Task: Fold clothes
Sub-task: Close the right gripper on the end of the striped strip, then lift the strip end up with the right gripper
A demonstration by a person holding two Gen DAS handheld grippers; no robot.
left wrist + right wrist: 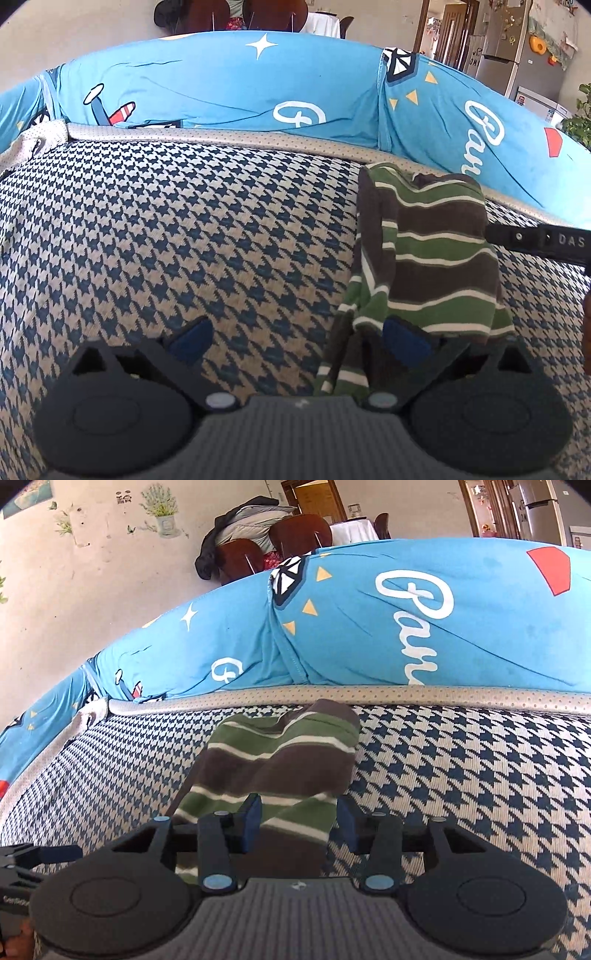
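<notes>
A folded garment with brown, green and white stripes [432, 258] lies on the houndstooth sofa seat [184, 229], its far end near the backrest. My left gripper [298, 339] is wide open; the garment's near edge drapes over its right fingertip [404, 341], and a striped sleeve hangs beside it. In the right wrist view the garment [280, 760] runs forward from my right gripper [299, 823]. That gripper's blue pads [253, 823] press the cloth from both sides. The right gripper's black body [539, 240] shows at the garment's right edge.
A blue printed backrest cover [221, 85] rises behind the seat, edged by a grey dotted piping [406, 694]. Wooden chairs with a jacket [251, 528] and a fridge [513, 40] stand beyond the sofa. The left gripper's body [33, 860] shows at the lower left.
</notes>
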